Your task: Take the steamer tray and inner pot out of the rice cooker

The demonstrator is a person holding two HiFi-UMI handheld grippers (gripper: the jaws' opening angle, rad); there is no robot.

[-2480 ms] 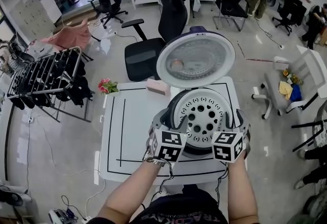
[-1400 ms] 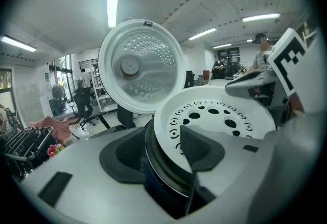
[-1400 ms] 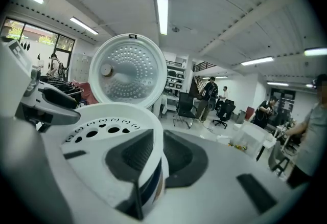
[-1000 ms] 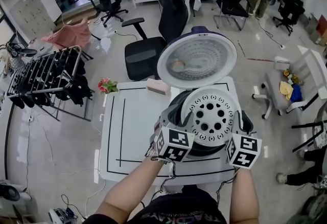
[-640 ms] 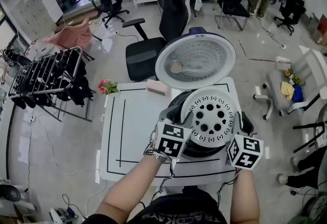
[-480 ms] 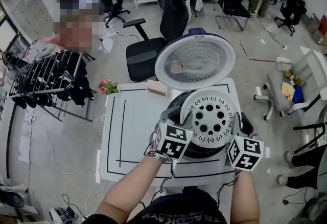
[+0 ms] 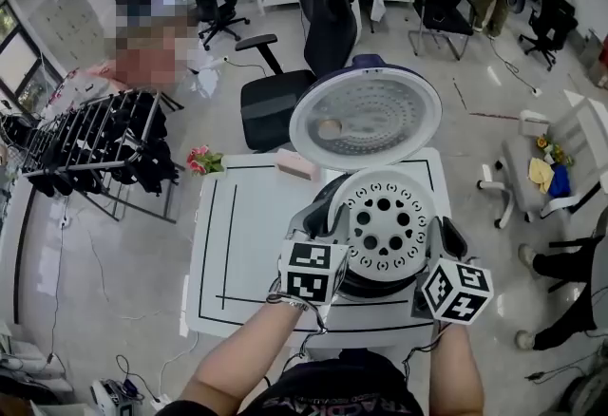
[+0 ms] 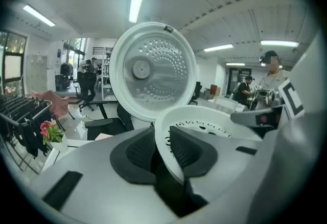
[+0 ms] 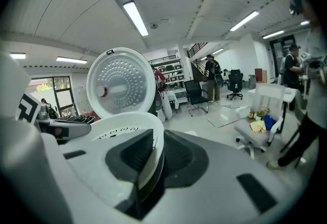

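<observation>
Now grips the steamer tray [image 7: 385,219] by its rim with both sets of fingers: left gripper [image 8: 162,149] just closing onto one side, right gripper [image 9: 153,155] clenched opposite. Holds it just above the rice cooker [image 7: 370,286] on the counter [image 7: 237,243], higher than earlier, hiding the inner pot

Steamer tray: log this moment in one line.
steamer tray: over open rice cooker | left gripper: jaws just closed further, on rim | right gripper: jaws on opposite rim

No text, label, brand or number can be read anywhere
</observation>
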